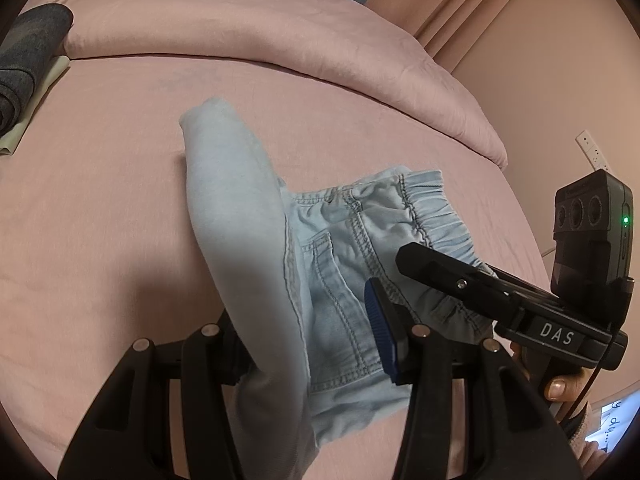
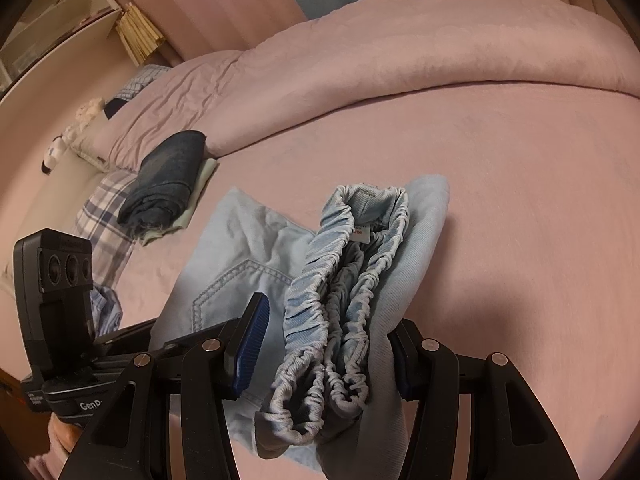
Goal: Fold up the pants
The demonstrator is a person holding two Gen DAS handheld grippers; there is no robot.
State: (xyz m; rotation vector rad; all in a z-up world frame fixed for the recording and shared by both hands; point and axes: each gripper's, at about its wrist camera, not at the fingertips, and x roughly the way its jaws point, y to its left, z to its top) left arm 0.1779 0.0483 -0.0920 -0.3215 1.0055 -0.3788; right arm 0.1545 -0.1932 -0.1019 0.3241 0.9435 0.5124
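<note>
Pants (image 1: 340,264), pale denim, bunched on pink bed (image 1: 120,160), draped between both tools. Left gripper (image 1: 308,344) half apart, leg fabric between; pad contact unclear. Right gripper (image 2: 324,356) half apart around elastic waistband (image 2: 340,280); grip unclear. Folded dark jeans (image 2: 168,176) toward ten o'clock.

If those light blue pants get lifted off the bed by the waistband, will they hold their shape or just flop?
Probably flop: the light blue pants are thin, wrinkled cloth that drapes over the left gripper. The elastic waistband lies bunched between the right gripper fingers, so it would likely stretch. They look light and unlikely to slide on the pink sheet.
</note>
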